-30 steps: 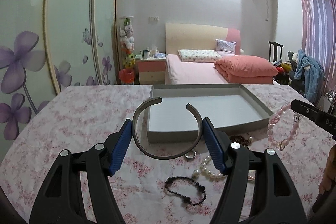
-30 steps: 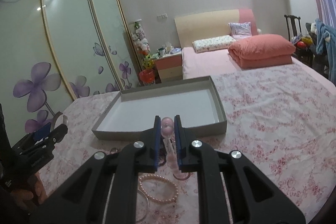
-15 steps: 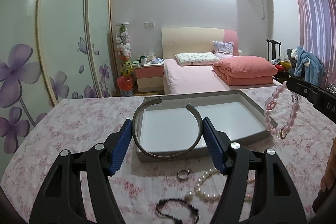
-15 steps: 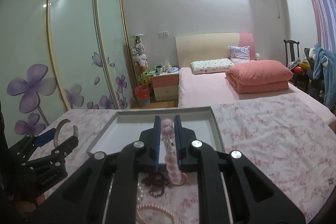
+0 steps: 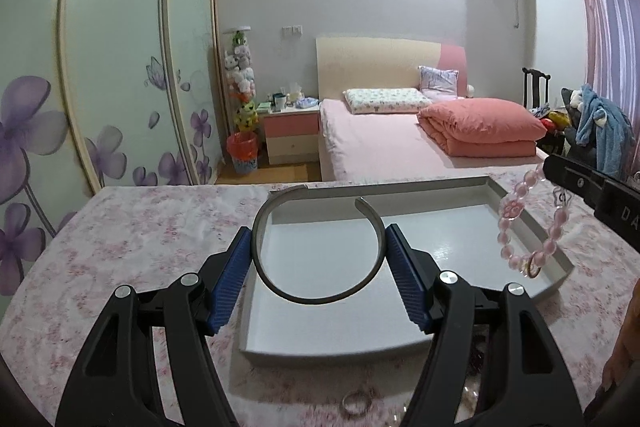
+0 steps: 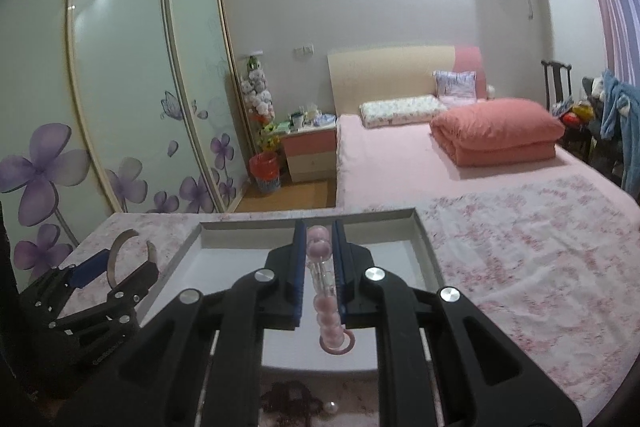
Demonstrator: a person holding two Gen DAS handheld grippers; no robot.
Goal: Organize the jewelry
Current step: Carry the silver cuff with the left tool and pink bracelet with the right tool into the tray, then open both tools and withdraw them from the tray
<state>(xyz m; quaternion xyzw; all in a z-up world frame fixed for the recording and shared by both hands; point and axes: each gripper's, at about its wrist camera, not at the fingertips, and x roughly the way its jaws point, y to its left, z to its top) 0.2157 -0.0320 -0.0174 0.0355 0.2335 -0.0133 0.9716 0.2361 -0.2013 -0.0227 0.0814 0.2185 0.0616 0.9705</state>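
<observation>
Risk, bangle: my left gripper [image 5: 320, 259] pinches the open metal bangle [image 5: 316, 247] only by its sides; squeezed or tilted, it could spring out short of the grey tray [image 5: 558, 269].
Risk, beads: the pink bead bracelet [image 6: 326, 291] dangles (loosely) and could swing past the tray's right edge.
Right gripper [image 6: 318, 267]: nearly closed on that bracelet.
Position: both pieces hang over the tray's near half.

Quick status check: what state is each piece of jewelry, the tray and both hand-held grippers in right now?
Left hand-held gripper: shut on the open metal bangle.
Open metal bangle: held above the tray.
Right hand-held gripper: shut on the pink bead bracelet.
Pink bead bracelet: hanging over the tray.
Grey tray: nothing visible inside.
Ring: lying on the floral cloth.
</observation>
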